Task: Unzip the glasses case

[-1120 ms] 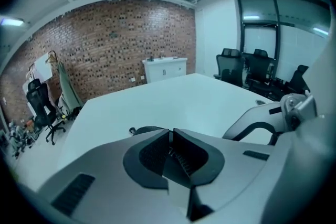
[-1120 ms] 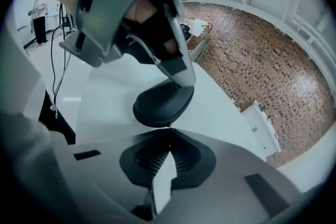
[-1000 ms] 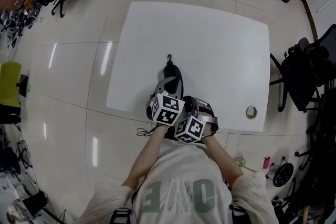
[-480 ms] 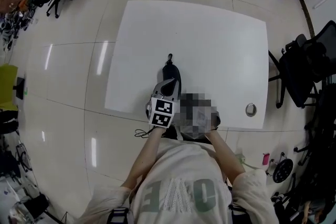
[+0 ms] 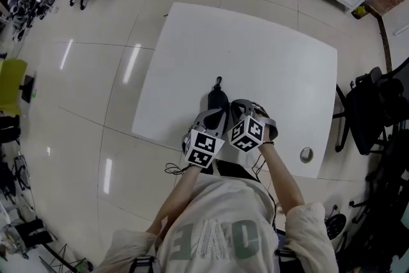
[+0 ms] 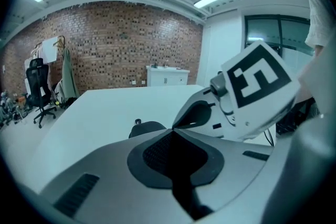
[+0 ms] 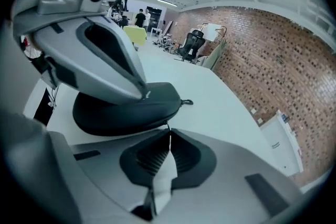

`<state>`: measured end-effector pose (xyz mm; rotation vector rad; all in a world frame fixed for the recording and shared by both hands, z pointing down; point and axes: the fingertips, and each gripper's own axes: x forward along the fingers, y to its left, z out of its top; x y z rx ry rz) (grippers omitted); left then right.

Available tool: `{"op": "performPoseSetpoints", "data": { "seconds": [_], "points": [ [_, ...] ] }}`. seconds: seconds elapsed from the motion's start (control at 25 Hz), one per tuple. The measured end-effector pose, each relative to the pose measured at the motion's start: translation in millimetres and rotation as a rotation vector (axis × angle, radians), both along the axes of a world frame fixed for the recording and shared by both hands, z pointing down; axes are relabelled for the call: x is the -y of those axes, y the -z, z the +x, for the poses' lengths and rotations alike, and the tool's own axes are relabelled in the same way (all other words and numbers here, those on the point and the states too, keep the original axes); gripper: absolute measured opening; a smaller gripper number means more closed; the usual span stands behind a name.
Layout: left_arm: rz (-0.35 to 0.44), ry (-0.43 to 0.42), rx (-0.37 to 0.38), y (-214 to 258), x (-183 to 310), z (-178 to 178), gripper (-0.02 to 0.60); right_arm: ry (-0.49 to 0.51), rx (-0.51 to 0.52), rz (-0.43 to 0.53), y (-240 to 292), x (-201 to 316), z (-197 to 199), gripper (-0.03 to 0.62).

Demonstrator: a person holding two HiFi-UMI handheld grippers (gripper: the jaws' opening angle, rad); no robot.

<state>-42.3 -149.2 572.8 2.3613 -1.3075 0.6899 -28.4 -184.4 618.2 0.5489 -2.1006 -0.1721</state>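
Left claw (image 6: 173,131) closed, empty, tip set on glasses case (image 7: 121,113). Right claw (image 7: 169,132) clamped on zipper pull (image 7: 168,127); case directly ahead.

white table (image 5: 255,54), black glasses case (image 5: 217,99) near its front edge

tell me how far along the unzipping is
Done: the left gripper, jaws together, rests its tip on the case, seemingly to steady it. In hand: the right gripper is shut on what looks like the zip pull at the case's near edge. Left: the unzipping itself; the case shows no gap yet.
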Motion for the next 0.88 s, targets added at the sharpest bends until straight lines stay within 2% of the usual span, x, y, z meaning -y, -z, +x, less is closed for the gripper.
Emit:
{"op": "performPoseSetpoints", "data": {
  "seconds": [0.2, 0.32, 0.48, 0.64, 0.72, 0.88],
  "points": [
    [-0.016, 0.008, -0.022, 0.9, 1.4, -5.2, 0.005, 0.047, -0.015, 0.008, -0.2, 30.5, -20.9, 0.0],
    [-0.023, -0.002, 0.003, 4.5, 0.6, -7.6, 0.005, 0.034, -0.018, 0.012, 3.2, 25.0, -20.2, 0.0],
    [-0.015, 0.039, -0.008, 12.6, -0.5, -8.2, 0.005, -0.108, 0.004, 0.01, 14.3, 15.1, 11.9, 0.0],
    [-0.012, 0.035, -0.025, 18.9, -10.1, -3.0, 0.005, -0.278, 0.008, 0.004, 17.9, -16.2, 51.1, 0.0],
    [-0.014, 0.007, -0.004, 17.5, -11.9, 2.6, 0.005, -0.344, 0.019, -0.014, 15.1, -38.8, 63.2, 0.0],
    [-0.019, -0.053, 0.087, 5.5, -20.8, 7.7, 0.005, -0.428, 0.044, -0.064, 3.2, -91.6, 74.7, 0.0]
  ]
}}
